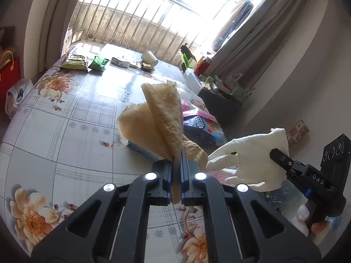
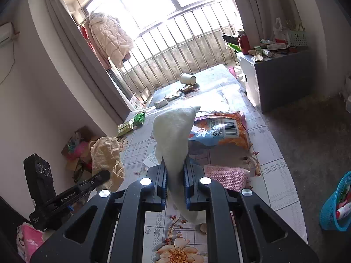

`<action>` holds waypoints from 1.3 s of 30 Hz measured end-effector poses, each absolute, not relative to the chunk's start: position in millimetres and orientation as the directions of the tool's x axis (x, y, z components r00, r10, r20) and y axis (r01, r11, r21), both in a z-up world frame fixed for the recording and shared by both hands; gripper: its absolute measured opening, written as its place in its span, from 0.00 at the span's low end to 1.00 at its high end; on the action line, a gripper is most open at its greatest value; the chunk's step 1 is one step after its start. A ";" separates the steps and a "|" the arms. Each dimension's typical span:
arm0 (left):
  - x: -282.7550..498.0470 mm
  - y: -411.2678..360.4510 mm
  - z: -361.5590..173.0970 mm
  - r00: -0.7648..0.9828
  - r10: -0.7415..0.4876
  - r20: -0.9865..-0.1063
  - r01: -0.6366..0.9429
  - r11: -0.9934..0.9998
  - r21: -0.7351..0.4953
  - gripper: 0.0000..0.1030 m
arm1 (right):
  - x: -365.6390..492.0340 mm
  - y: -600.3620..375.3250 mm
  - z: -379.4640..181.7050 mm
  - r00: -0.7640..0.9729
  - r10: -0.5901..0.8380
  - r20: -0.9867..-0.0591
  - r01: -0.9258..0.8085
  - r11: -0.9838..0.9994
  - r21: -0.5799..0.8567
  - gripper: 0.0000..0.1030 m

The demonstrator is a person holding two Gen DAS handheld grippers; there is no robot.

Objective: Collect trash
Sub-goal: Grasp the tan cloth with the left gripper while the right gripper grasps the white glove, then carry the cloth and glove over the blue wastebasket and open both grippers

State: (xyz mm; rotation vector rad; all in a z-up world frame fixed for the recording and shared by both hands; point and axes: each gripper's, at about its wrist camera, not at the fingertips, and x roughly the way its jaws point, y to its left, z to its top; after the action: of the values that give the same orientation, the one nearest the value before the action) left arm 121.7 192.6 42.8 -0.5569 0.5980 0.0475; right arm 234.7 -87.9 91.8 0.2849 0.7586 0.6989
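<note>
My left gripper (image 1: 176, 160) is shut on a tan, crumpled glove (image 1: 162, 118), which stands up from the jaws above the floral table (image 1: 65, 131). In the right wrist view this left gripper (image 2: 103, 176) shows at the left with the tan glove (image 2: 105, 155) hanging from it. My right gripper (image 2: 174, 164) is shut on a white glove (image 2: 173, 131), lifted off the table. From the left wrist view the right gripper (image 1: 276, 153) pinches the white glove (image 1: 252, 160) by its cuff, fingers pointing left. A blue and orange snack bag (image 2: 221, 129) lies just beyond both grippers.
A tipped paper cup (image 2: 187, 79), green packets (image 2: 138, 118) and small wrappers lie at the table's far end by the barred window. A pink knitted cloth (image 2: 226, 175) lies right of my right gripper. A blue basket (image 2: 335, 208) stands on the floor at right, a dark cabinet (image 2: 280, 76) beyond.
</note>
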 end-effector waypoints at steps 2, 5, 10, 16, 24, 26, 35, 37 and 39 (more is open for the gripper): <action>116.9 188.7 47.4 0.834 -0.119 -0.539 -0.187 0.858 -0.478 0.04 | 229.3 -97.6 95.4 0.525 0.675 -0.519 -0.466 0.738 0.488 0.12; 111.7 181.1 53.2 0.838 -0.129 -0.531 -0.164 0.867 -0.470 0.04 | 221.8 -112.6 99.7 0.541 0.673 -0.503 -0.448 0.738 0.505 0.12; 107.1 166.7 60.0 0.840 -0.157 -0.520 -0.119 0.880 -0.459 0.04 | 210.0 -138.2 104.9 0.574 0.666 -0.476 -0.417 0.738 0.530 0.12; 106.6 137.5 63.2 0.829 -0.205 -0.520 -0.054 0.896 -0.441 0.04 | 197.2 -172.3 103.2 0.616 0.641 -0.458 -0.364 0.747 0.556 0.12; 113.0 90.7 62.3 0.797 -0.273 -0.539 0.039 0.913 -0.406 0.04 | 182.3 -213.9 84.9 0.644 0.602 -0.472 -0.270 0.756 0.596 0.12; 116.2 77.3 62.9 0.786 -0.286 -0.548 0.060 0.918 -0.393 0.04 | 179.1 -223.9 79.8 0.651 0.595 -0.470 -0.251 0.754 0.607 0.12; 137.9 9.8 66.1 0.734 -0.349 -0.582 0.174 0.926 -0.336 0.04 | 172.1 -292.1 61.2 0.710 0.540 -0.452 -0.148 0.742 0.654 0.12; 145.5 -11.5 65.3 0.717 -0.370 -0.590 0.207 0.922 -0.326 0.04 | 169.1 -315.3 57.5 0.734 0.510 -0.450 -0.110 0.742 0.661 0.12; 154.6 -34.0 64.0 0.693 -0.398 -0.601 0.246 0.914 -0.322 0.04 | 165.7 -342.2 52.5 0.758 0.471 -0.450 -0.066 0.742 0.667 0.12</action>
State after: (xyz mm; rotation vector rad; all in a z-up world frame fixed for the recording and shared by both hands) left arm 154.6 -34.0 64.0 -0.2237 0.7203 -0.3629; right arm 165.7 -342.2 52.5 0.6774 0.6509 0.3182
